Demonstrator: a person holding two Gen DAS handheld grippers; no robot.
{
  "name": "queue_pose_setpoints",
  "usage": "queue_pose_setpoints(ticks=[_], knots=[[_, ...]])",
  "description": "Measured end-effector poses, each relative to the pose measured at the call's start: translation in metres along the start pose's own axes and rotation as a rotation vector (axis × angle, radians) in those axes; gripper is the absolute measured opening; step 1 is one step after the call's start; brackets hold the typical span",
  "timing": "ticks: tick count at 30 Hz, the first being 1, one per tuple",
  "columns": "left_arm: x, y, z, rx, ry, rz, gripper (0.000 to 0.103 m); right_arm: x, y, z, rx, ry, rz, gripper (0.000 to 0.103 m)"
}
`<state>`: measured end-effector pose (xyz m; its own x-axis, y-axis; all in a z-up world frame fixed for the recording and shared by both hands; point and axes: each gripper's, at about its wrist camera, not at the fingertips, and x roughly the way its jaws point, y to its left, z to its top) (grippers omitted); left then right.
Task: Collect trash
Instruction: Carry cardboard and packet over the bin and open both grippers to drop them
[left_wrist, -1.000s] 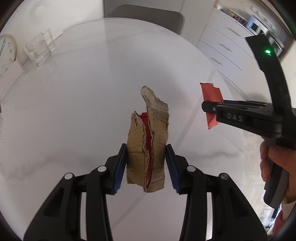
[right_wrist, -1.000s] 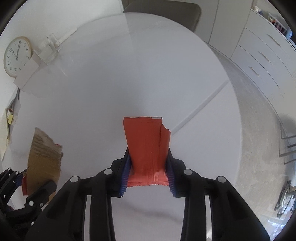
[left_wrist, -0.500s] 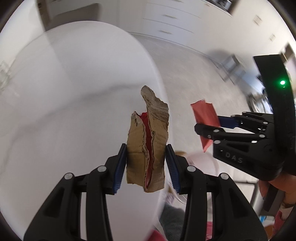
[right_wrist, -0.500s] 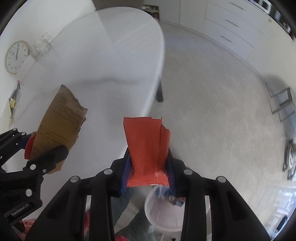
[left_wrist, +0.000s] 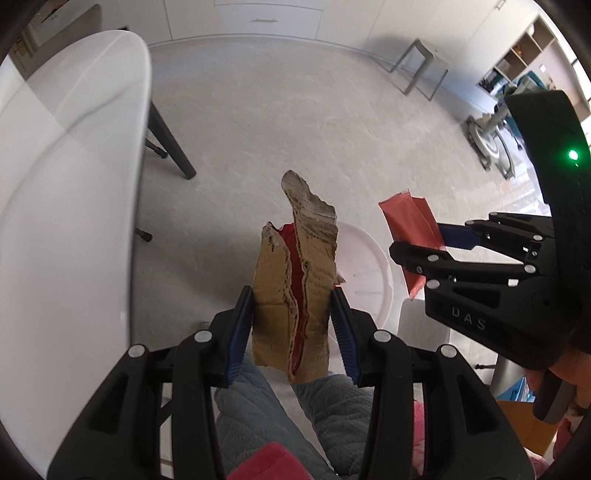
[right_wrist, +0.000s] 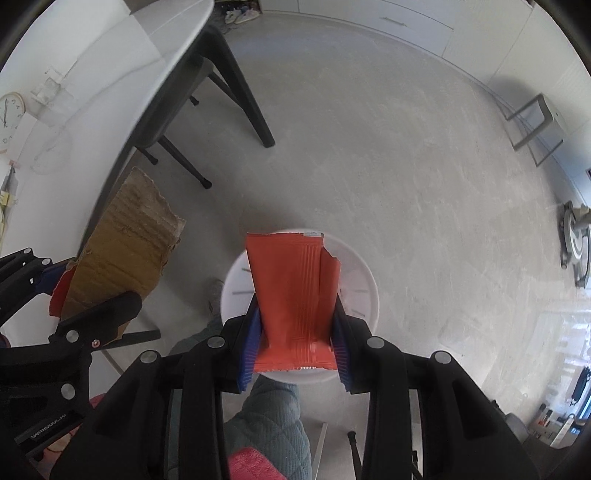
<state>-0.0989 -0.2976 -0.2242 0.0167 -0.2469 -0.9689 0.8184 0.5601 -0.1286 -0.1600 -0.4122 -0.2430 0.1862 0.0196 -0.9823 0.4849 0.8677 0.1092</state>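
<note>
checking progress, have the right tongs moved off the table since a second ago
Yes. The right tongs left the table, which now sits upper left, and hang over the white bin.

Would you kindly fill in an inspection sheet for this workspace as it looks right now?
Surface: white table at left, nothing seen on the part in view.
Job's things: torn cardboard piece and red wrapper held above white bin.
Clutter: nothing seen on the floor.
Grippers: left gripper shut on the cardboard; right gripper shut on the wrapper.
Cables: nothing seen.
Surroundings: grey floor, white cabinets, grey stool.
</note>
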Motion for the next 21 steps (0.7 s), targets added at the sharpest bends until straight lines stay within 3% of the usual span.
queue_pose_setpoints(ticks=[15,21], knots=[[0.027,-0.02,-0.001,0.04,0.053,-0.01,0.042,-0.001,-0.021,-0.02,0.039,0.007,0.01,0.035],[0.035,-0.026,0.001,0.052,0.065,-0.008,0.048,0.003,-0.026,-0.024,0.054,0.009,0.012,0.035]])
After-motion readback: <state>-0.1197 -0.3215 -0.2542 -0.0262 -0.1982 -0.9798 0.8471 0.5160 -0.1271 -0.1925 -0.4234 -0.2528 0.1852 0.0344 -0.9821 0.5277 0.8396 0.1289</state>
